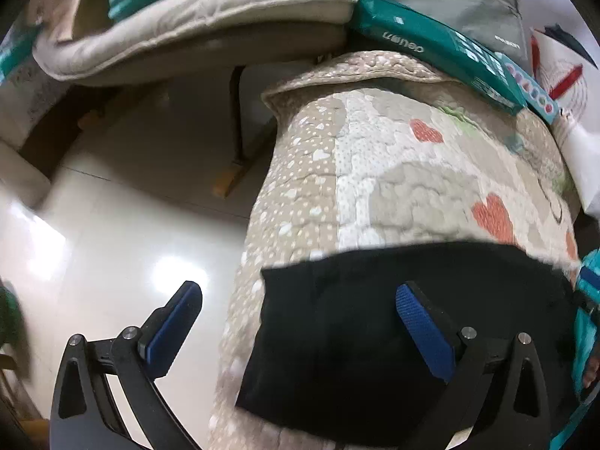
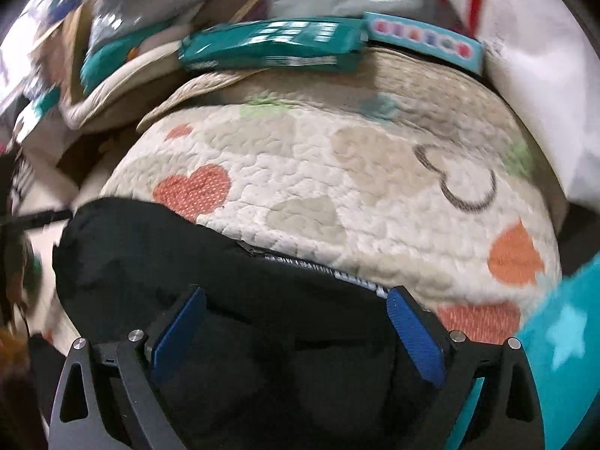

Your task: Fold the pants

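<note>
Left gripper jaws spread wide over black pants, right gripper jaws likewise, quilt beneath

Both wrist cameras look down closely over the black pants on the heart-print quilt.

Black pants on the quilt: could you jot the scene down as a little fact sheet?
item: black pants, folded, zipper showing
surface: heart-print quilt
left gripper: open, one finger over the pants, one over the floor
right gripper: open, above the pants
behind: teal packet at the quilt's far edge
grip: neither gripper holds anything
</note>
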A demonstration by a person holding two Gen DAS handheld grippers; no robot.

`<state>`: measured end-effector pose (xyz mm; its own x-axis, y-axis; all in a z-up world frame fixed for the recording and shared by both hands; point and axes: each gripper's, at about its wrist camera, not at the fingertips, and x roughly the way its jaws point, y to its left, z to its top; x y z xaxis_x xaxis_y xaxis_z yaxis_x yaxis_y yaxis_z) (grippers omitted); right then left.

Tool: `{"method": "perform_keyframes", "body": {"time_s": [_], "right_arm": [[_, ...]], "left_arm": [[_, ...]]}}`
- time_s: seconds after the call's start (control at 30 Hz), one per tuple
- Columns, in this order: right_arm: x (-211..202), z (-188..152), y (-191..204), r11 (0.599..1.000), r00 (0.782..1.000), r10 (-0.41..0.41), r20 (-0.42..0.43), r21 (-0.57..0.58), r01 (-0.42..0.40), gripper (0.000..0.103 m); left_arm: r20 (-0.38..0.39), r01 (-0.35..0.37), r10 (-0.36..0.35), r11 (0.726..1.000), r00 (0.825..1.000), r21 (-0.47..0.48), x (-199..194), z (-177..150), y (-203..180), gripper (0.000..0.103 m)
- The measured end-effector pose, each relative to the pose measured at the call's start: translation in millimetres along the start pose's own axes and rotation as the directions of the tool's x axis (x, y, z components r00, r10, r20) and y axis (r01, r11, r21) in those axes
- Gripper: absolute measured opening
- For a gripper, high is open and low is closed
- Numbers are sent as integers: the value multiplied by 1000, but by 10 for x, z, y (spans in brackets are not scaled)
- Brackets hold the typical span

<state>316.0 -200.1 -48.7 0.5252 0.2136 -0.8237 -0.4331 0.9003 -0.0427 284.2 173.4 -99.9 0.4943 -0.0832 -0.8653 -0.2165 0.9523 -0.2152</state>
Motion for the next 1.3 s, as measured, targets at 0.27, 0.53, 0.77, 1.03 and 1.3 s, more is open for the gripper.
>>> {"method": "perform_keyframes", "body": {"time_s": [0.27,0.53,0.77,1.03,1.3], "right_arm": [[256,133,7,998,998,18,-55,-65,-21,68],[300,80,98,993,995,77,-65,-88,-82,64],[325,94,144,989,995,58,-79,-133,-68,64],[591,97,257,975,988,18,-156,-218,-52,58],[349,105,284,985,993,20,-118,-166,-40,1]], "left_arm": [[-49,76,-77,997,996,-23,318,54,6,103],[-88,165,-158,983,983,74,319,7,-197,69],[-79,143,-131,974,988,177,197,-4,-348,42],[-73,148,-140,982,987,120,281,19,-268,49],[-39,120,-115,976,993,181,34,-53,-384,13]]}}
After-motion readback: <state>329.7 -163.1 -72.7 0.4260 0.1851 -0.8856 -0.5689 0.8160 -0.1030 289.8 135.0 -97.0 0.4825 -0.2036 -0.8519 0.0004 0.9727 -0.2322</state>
